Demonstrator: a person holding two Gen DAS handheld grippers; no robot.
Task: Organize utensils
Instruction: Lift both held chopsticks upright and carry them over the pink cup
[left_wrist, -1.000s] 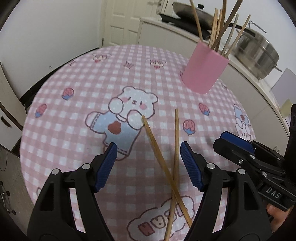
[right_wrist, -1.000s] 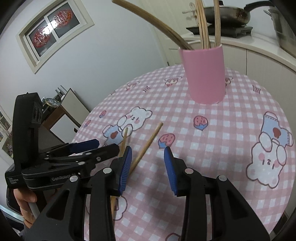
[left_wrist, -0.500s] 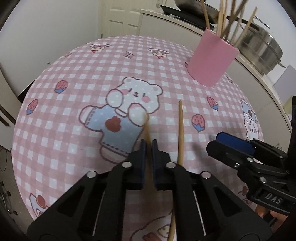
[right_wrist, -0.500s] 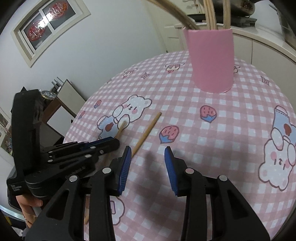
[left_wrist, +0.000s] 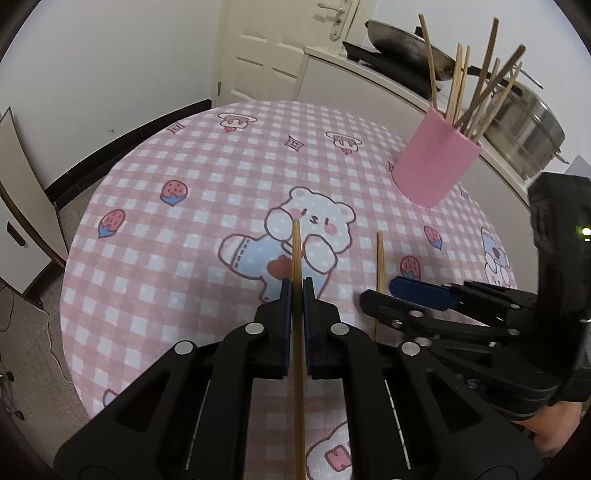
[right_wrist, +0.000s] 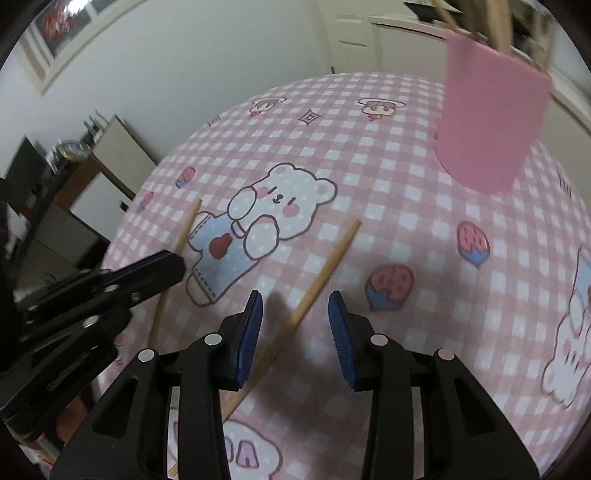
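Pinching one chopstick (left_wrist: 296, 258) between its blue pads, the left hand-held gripper (left_wrist: 296, 291) is holding it pointing forward over the bear print, its far end seemingly raised off the bench (left_wrist: 177, 206), though the view is too distorted to be sure. The right hand-held gripper (right_wrist: 295, 317) is hovering with its jaws spread wide, gripping nothing, and the second chopstick (right_wrist: 325, 266) is lying flat on the checked cloth, running diagonally between its pads without touching them. The pink cup (left_wrist: 436, 162) is standing well apart at the far right of the bench, already holding several chopsticks (left_wrist: 476, 88).
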